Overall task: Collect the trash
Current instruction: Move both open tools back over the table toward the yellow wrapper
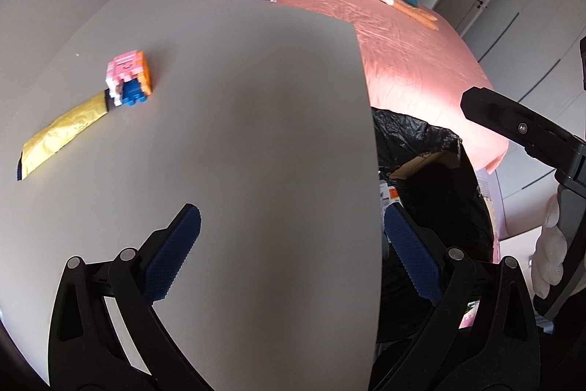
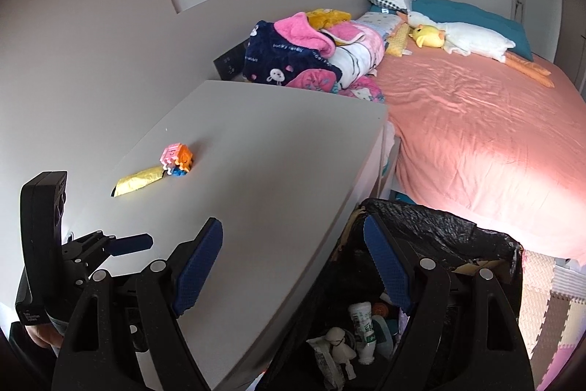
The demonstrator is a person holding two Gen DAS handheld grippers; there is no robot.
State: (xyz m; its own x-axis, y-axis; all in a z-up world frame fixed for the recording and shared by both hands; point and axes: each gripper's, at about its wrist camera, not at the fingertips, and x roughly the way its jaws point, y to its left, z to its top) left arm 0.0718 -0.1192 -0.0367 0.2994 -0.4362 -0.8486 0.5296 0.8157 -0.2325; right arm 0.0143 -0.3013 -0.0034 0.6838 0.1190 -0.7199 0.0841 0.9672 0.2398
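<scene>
A crumpled yellow wrapper [image 1: 62, 134] [image 2: 141, 180] lies on the grey table [image 1: 256, 134] [image 2: 263, 200], its far end touching a pink, orange and blue block toy [image 1: 128, 79] [image 2: 177, 160]. My left gripper [image 1: 293, 229] hovers open over the table's near right part with nothing between its blue pads; the wrapper is far off to its upper left. My right gripper [image 2: 293, 251] is open and holds nothing. It straddles the table's right edge and the black-lined trash bin [image 2: 457, 229] [image 1: 432, 171], which holds bottles and crumpled tissue.
A bed with a pink sheet [image 2: 476, 134] [image 1: 403, 54] runs behind the bin, piled with blankets [image 2: 304, 57], pillows and plush toys. A grey wall borders the table on the left. Foam floor mats [image 2: 542, 299] lie at lower right.
</scene>
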